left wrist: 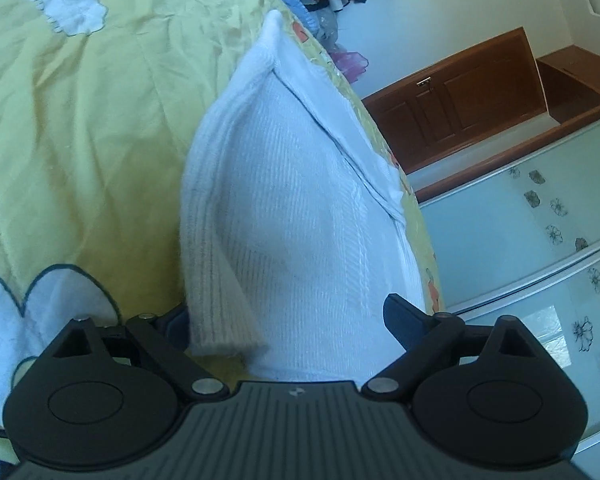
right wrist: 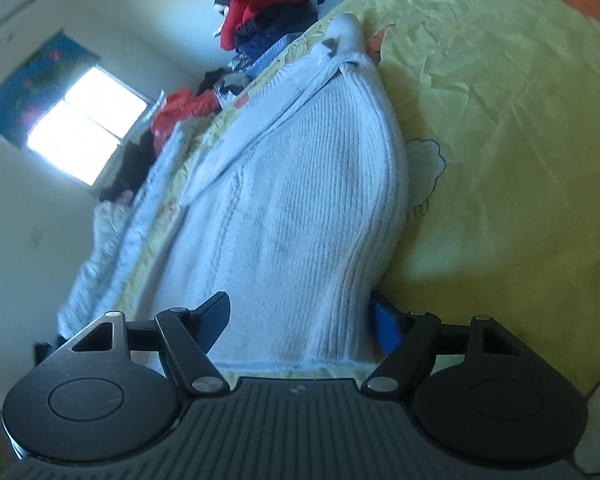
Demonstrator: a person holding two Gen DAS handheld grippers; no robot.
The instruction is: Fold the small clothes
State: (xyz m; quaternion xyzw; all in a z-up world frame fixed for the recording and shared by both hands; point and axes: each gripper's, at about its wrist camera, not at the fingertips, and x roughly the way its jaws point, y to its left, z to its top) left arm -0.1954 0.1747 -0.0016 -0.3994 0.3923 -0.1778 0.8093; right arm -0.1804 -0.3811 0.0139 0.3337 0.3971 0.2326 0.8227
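No readable labels or writing anywhere. White knit sweater [left wrist: 300,208] lying on yellow bedsheet [left wrist: 80,128], bottom edge sitting between both claws: left gripper [left wrist: 288,324] spread wide, right gripper [right wrist: 300,320] too, not clamping.

Daylight came from a window [right wrist: 86,120], which was blown out to pure white. The yellow bedcover [right wrist: 500,120] was evenly bright with soft shadows. Both fisheye views bent strongly at the edges, and the right wrist view was slightly blurred.
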